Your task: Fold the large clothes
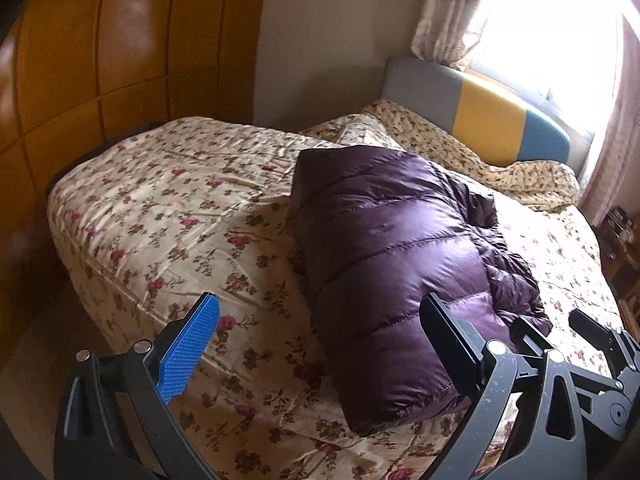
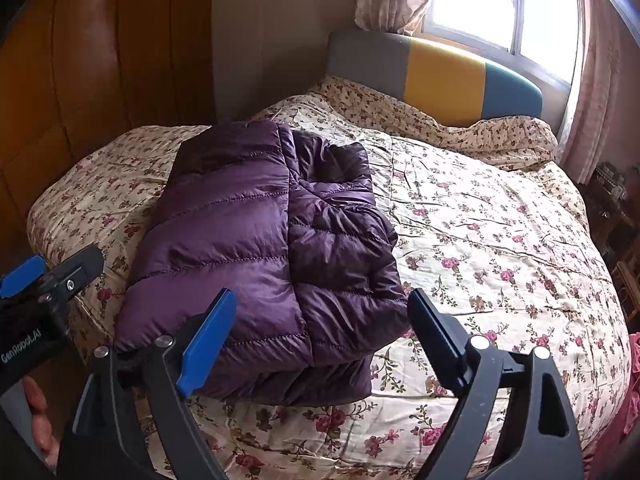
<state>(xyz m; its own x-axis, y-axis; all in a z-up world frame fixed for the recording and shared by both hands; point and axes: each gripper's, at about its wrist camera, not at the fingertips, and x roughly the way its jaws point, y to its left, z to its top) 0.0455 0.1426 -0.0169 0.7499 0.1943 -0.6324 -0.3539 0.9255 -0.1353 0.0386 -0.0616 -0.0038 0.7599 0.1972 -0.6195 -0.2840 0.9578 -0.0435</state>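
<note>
A purple quilted down jacket (image 1: 392,264) lies folded into a long bundle on the floral bedspread (image 1: 168,216); it also shows in the right wrist view (image 2: 256,248). My left gripper (image 1: 320,328) is open and empty, held above the near end of the jacket, a little to its left. My right gripper (image 2: 324,320) is open and empty above the jacket's near right corner. The right gripper shows at the lower right of the left wrist view (image 1: 592,344). The left gripper shows at the left edge of the right wrist view (image 2: 52,272).
The bed has a grey, yellow and blue headboard (image 2: 440,76) under a bright curtained window (image 2: 500,4). A brown wooden wardrobe (image 1: 100,60) stands along the left. A bunched floral quilt (image 2: 460,128) lies by the headboard. Cluttered shelves (image 2: 616,208) stand at the right.
</note>
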